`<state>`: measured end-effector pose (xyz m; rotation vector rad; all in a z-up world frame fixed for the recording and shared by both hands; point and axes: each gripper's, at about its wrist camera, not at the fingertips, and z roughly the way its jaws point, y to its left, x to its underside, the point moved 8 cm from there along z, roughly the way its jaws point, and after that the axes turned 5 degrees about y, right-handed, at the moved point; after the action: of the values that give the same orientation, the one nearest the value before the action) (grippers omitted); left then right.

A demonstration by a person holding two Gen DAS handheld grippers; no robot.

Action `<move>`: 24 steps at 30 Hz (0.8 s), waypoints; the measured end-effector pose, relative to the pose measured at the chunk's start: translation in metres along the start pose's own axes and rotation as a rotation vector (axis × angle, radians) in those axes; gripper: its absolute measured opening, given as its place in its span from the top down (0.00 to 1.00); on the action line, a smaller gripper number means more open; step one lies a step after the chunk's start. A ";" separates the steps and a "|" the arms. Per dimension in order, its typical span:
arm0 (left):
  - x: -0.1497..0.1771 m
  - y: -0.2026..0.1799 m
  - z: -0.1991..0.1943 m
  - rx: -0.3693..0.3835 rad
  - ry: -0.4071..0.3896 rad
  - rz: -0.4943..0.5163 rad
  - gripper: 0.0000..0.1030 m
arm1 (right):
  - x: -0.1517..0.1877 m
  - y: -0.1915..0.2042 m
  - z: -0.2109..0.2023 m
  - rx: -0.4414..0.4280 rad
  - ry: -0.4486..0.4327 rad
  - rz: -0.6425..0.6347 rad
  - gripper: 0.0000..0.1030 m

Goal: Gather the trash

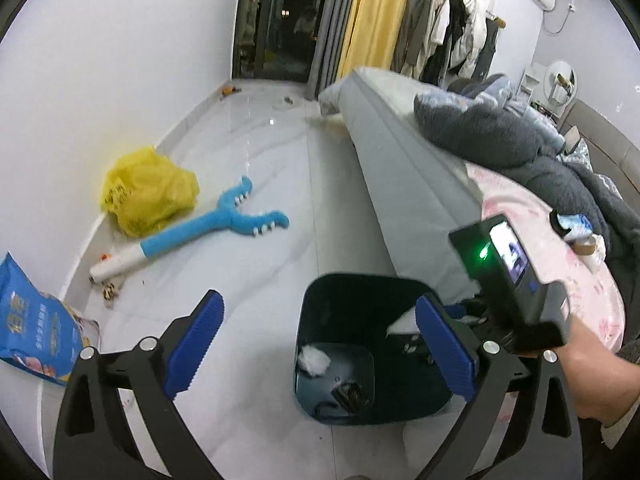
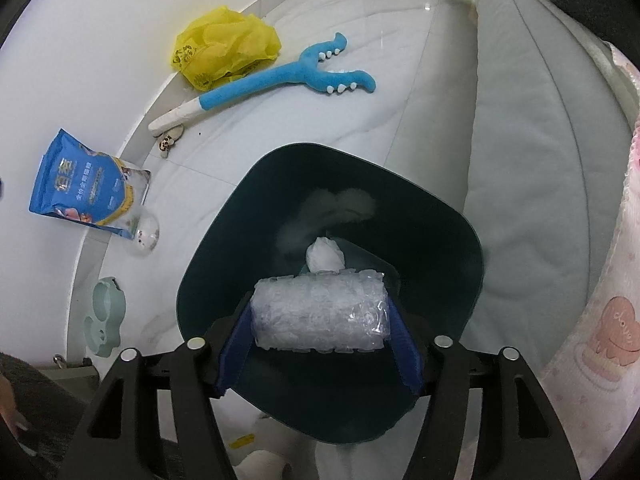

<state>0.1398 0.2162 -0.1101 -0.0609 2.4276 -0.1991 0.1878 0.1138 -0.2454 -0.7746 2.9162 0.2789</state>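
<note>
1. Roll of clear bubble wrap (image 2: 320,312), one: held crosswise between the blue ribbed pads (image 2: 404,354) of the right gripper (image 2: 318,354), directly above the open mouth of the bin.
2. Right gripper, one: fingers closed partway, clamping the roll at both ends; pads touch nothing else.
3. Dark teal plastic waste bin (image 2: 440,240), one: standing on the floor just beside the bed. Contents seen: one crumpled white tissue wad (image 2: 325,255); other small dark items in the left wrist view, kind unclear.
4. Left gripper (image 1: 320,344), one: blue pads (image 1: 194,340) spread wide apart, holding and touching nothing; it hangs over the near side of the bin (image 1: 320,304).
5. Yellow crumpled plastic bag (image 2: 226,48), one: on the floor against the wall.
6. Blue plush forked toy with white handle (image 2: 280,80), one: on the floor, touching the yellow bag.
7. Blue printed pouch (image 2: 86,188), one: by the wall, well apart from the bin.
8. Pale green moulded plastic piece (image 2: 105,316), one: on the floor left of the bin.
9. Grey-sided bed (image 2: 520,160), one.
</note>
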 end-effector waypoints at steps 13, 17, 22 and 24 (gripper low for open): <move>-0.021 0.000 -0.023 -0.020 -0.080 -0.042 0.05 | -0.002 0.000 -0.021 -0.022 -0.064 -0.041 0.11; -0.024 -0.011 -0.025 -0.001 -0.087 -0.030 0.05 | -0.004 -0.002 -0.035 -0.027 -0.099 -0.049 0.11; -0.029 -0.029 -0.026 0.045 -0.084 -0.037 0.05 | -0.005 -0.009 -0.064 -0.026 -0.170 -0.065 0.10; -0.032 -0.036 -0.026 0.057 -0.086 -0.037 0.05 | -0.004 -0.013 -0.072 -0.022 -0.190 -0.067 0.10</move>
<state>0.1471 0.1869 -0.0641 -0.0867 2.3354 -0.2769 0.1935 0.0894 -0.1761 -0.7999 2.7083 0.3573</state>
